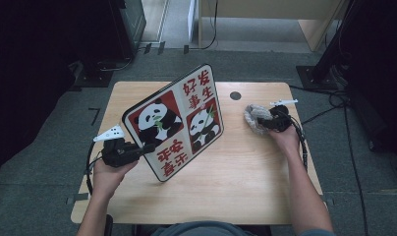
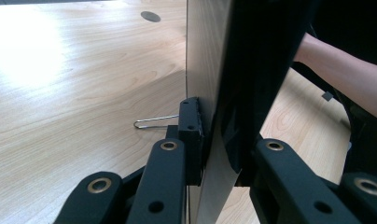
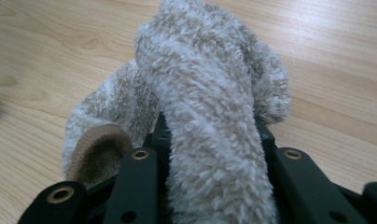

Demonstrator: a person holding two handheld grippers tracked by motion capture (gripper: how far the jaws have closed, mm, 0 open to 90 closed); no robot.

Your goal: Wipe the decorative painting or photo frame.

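A flat board (image 1: 174, 123) printed with two pandas and red characters stands tilted on its lower edge on the wooden table (image 1: 245, 187). My left gripper (image 1: 148, 147) is shut on the board's left edge. In the left gripper view the jaws clamp the thin board (image 2: 210, 70) edge-on, at my left gripper (image 2: 221, 144). A fuzzy grey-beige sock (image 1: 255, 119) lies at the right of the table, with my right gripper (image 1: 266, 123) shut on it. In the right gripper view the sock (image 3: 210, 93) bulges up between the jaws of my right gripper (image 3: 210, 135).
A dark round cable hole (image 1: 235, 95) sits near the table's far edge. A thin metal wire loop (image 2: 154, 121) lies on the table beside the board. Cables (image 1: 334, 98) run over the floor at the right.
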